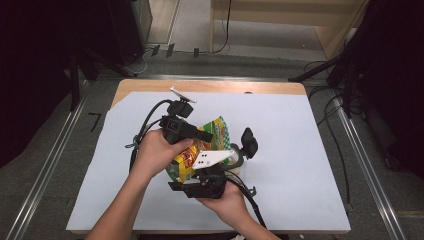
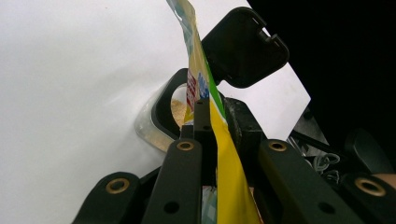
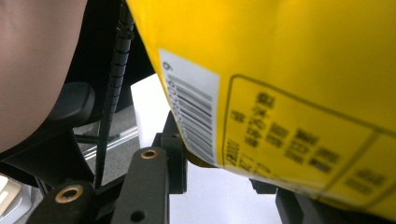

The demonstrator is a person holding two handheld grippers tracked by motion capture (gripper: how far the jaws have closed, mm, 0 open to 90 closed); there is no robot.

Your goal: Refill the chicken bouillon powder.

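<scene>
Held at the left by the left gripper, jaws pinched almost fully together on the thin top edge of the bag, so the flat seam stays clamped and the mouth can be steered

Bag itself lifted off the counter, tilted between the two hands above the white sheet, yellow and green, its edge hanging right over the opening of the tub, most likely to let the contents slide down into it

Taken lower down by the right gripper, jaws partly closed around the fuller yellow bottom with the barcode, wider than the left pair because the bag is thicker there; probably raising that end to tip things out, though the far jaw is hidden behind the bag

Just to the right, clear tub standing on the sheet with pale crumbs already inside and its black lid flipped up and back, kept clear of the mouth

Risk, as a judgement: spilling beside the rim if the bag drifts sideways
</scene>
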